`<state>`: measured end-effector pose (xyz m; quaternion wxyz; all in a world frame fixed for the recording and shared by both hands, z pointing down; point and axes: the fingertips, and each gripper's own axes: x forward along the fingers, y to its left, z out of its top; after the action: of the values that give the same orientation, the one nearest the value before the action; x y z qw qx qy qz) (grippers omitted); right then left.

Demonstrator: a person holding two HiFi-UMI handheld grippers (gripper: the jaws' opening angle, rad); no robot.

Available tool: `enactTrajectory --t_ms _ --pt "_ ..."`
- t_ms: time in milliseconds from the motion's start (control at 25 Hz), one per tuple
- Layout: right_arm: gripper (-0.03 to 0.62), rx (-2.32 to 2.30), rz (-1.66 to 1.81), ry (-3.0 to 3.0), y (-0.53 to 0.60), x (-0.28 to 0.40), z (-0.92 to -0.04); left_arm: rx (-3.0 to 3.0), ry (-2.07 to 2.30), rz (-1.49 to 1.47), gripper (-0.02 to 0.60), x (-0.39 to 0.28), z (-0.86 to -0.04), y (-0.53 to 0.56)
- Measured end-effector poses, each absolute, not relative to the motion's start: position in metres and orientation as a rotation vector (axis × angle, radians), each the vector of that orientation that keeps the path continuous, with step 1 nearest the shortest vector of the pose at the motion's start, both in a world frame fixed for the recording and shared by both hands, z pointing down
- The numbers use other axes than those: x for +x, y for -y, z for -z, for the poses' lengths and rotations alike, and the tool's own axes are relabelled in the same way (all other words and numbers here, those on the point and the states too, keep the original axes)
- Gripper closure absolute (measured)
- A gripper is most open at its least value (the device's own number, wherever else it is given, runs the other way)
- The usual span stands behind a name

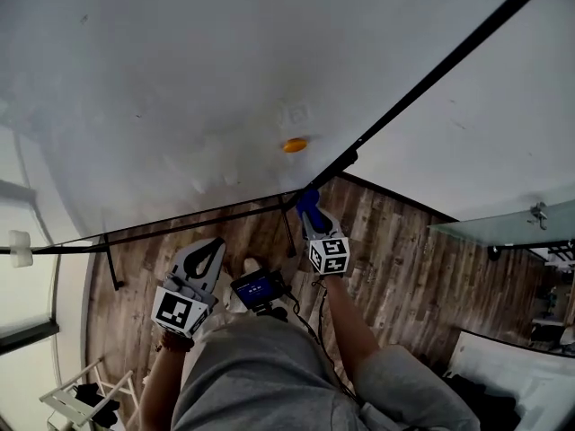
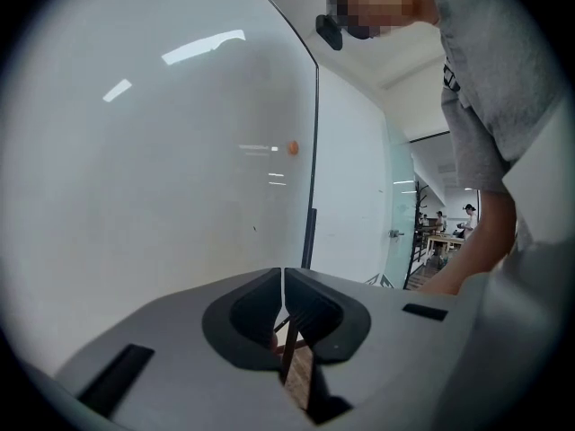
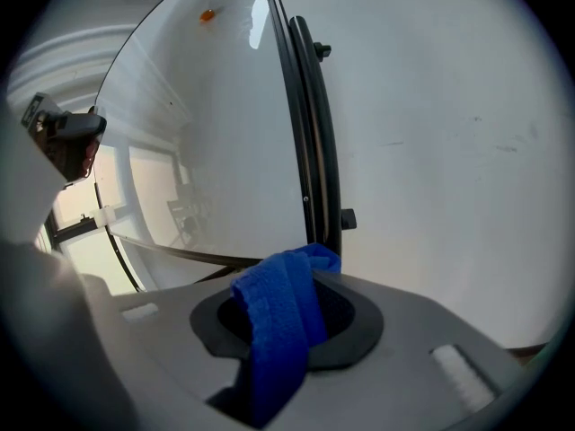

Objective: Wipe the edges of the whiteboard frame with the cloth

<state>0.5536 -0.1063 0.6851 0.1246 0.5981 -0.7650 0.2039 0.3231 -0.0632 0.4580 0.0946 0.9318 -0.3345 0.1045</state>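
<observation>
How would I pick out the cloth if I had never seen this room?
Find the big whiteboard and follow its black frame down to the lower corner, above the wood floor. There the right gripper has its jaws shut on a folded strip of cloth. It is the only bright blue thing among white, black and grey.

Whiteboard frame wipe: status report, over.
Right gripper shut on blue cloth, at the frame's lower corner. Left gripper shut, empty, held back. Orange magnet on whiteboard, off the frame.
</observation>
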Motion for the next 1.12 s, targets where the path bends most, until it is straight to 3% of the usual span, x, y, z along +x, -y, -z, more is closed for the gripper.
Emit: enactTrajectory --t_ms 1120 --pt "0.484 1.520 -0.427 2.198 0.155 0.535 -0.707 2.744 1.001 -0.227 0.563 0.308 -0.487 0.092"
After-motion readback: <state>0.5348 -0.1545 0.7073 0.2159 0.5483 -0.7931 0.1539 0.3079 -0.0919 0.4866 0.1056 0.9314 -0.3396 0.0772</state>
